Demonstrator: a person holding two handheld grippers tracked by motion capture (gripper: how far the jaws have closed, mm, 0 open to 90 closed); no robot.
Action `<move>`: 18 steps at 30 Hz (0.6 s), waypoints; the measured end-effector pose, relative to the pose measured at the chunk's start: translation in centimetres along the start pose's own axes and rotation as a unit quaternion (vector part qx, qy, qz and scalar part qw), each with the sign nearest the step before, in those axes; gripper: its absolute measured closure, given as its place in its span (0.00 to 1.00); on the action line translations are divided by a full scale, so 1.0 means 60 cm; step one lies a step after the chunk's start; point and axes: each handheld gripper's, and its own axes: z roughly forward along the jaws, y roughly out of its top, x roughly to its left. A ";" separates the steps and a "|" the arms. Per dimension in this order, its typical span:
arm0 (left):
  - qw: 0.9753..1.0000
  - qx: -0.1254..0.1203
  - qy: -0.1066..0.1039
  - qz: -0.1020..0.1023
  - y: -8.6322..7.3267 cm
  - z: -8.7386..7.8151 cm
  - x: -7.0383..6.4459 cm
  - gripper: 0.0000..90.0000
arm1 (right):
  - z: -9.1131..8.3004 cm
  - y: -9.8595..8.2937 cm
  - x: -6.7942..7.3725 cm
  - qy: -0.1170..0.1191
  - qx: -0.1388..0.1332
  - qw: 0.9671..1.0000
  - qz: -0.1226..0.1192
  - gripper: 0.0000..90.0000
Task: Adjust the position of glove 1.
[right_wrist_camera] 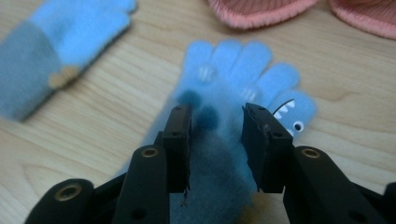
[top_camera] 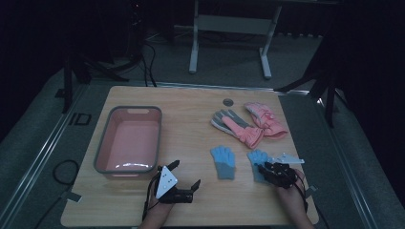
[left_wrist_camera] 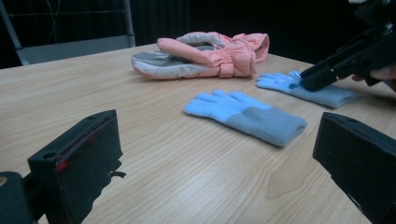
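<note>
Gripping step in hand: right tongs (right_wrist_camera: 217, 116) narrowed around the bunched blue glove (right_wrist_camera: 233, 70) near the surface's (top_camera: 191, 138) front right; left tongs (top_camera: 184, 174) wide, idle; next likely calls for lifting toward the pink basin (top_camera: 129, 138).

- "ID" in dark letters stands on the grey floor (top_camera: 79, 119), at about nine o'clock from the pink bin (top_camera: 128, 139).
- No other text, brand or number can be read anywhere else.
</note>
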 end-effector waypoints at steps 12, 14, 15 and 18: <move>1.000 -0.001 0.001 0.000 0.000 0.000 0.000 0.01 | -0.015 0.001 0.017 -0.025 -0.029 0.999 0.014 0.96; 1.000 0.000 0.001 -0.001 0.000 0.000 0.000 0.01 | -0.031 0.014 0.020 -0.031 -0.044 0.998 0.011 0.96; 1.000 0.000 0.001 0.000 0.000 0.000 0.000 0.01 | -0.039 0.022 0.021 -0.032 -0.052 0.998 0.013 0.97; 1.000 0.000 0.001 0.000 0.000 0.000 0.000 0.01 | -0.060 0.048 0.022 -0.028 -0.069 0.997 0.020 0.97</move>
